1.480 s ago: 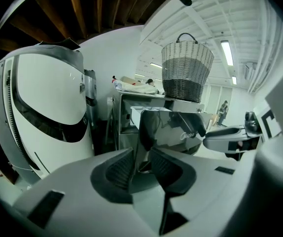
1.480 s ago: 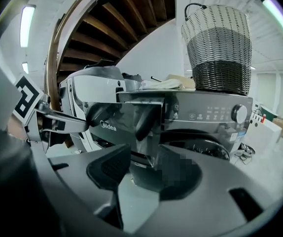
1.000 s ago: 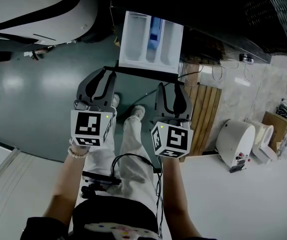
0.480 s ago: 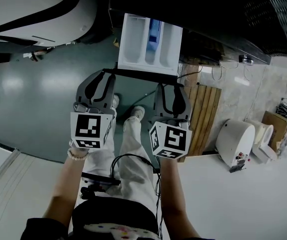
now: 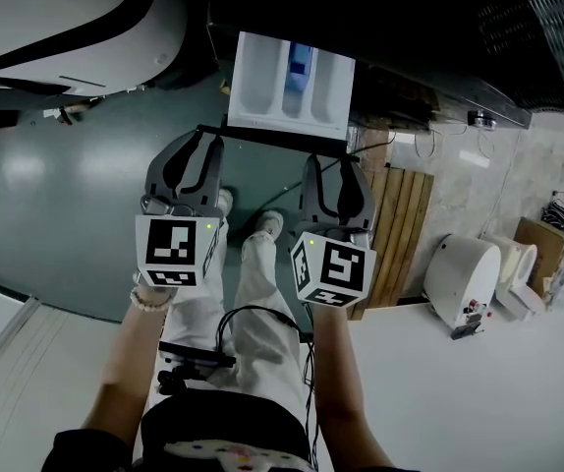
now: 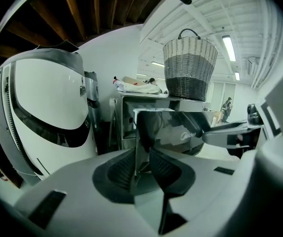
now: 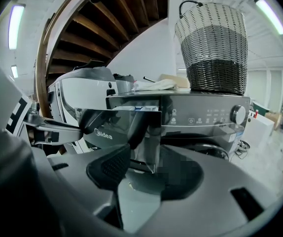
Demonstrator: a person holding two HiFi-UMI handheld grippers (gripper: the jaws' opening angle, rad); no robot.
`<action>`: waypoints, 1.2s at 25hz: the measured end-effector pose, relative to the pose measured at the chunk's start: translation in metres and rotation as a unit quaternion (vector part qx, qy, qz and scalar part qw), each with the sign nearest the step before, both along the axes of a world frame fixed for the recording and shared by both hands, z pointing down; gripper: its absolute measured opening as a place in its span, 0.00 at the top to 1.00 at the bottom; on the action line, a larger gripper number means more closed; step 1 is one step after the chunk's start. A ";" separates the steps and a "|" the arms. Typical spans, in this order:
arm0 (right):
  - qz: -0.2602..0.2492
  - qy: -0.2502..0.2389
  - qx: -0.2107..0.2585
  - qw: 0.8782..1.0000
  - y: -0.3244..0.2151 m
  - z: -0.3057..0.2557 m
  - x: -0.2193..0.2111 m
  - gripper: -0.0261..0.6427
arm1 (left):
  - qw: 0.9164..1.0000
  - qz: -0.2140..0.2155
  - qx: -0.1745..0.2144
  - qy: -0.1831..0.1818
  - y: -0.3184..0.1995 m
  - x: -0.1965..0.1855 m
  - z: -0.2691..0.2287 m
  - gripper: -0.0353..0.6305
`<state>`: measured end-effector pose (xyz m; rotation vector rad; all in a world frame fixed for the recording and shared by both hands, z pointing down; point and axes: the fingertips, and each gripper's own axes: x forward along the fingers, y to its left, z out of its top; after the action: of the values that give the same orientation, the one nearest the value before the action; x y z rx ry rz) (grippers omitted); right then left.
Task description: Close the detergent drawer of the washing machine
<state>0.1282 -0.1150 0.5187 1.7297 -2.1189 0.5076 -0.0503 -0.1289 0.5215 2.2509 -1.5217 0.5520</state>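
Drawer-closing is in hand: the white three-compartment plastic detergent drawer [image 5: 262, 91] stands pulled out of the dark grey washing machine [image 7: 205, 116], just beyond both tongs, with its glossy black front panel [image 5: 274, 138] at their tips. We keep the left tongs [image 5: 206, 138] released, jaws apart astride the panel's left end. The right tongs [image 5: 329, 157] are likewise released astride its right end. To do this well, we judge, we should press both ends evenly and straight ahead, so the drawer slides in square instead of jamming, then ease off as the panel meets the machine's face.
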 end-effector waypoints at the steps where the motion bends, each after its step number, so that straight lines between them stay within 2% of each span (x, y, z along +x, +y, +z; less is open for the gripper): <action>1: 0.001 0.001 0.001 1.000 -0.002 0.000 0.000 0.70 | 1.000 0.001 0.002 -0.001 -0.003 0.000 -0.001 0.81; 12: -0.001 0.020 0.011 1.000 -0.039 -0.002 0.002 0.70 | 1.000 -0.003 0.013 -0.012 -0.038 0.002 -0.002 0.82; 19: -0.006 0.037 0.018 0.999 -0.065 -0.004 0.000 0.70 | 1.000 -0.008 0.016 -0.017 -0.065 -0.002 -0.002 0.78; 30: 0.014 0.039 0.023 0.999 -0.097 -0.006 0.001 0.70 | 0.999 -0.020 0.021 -0.016 -0.099 -0.002 -0.003 0.76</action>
<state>0.1295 -0.2121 0.5127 1.7759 -2.0698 0.3954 -0.0527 -0.2275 0.5181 2.2474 -1.6043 0.5524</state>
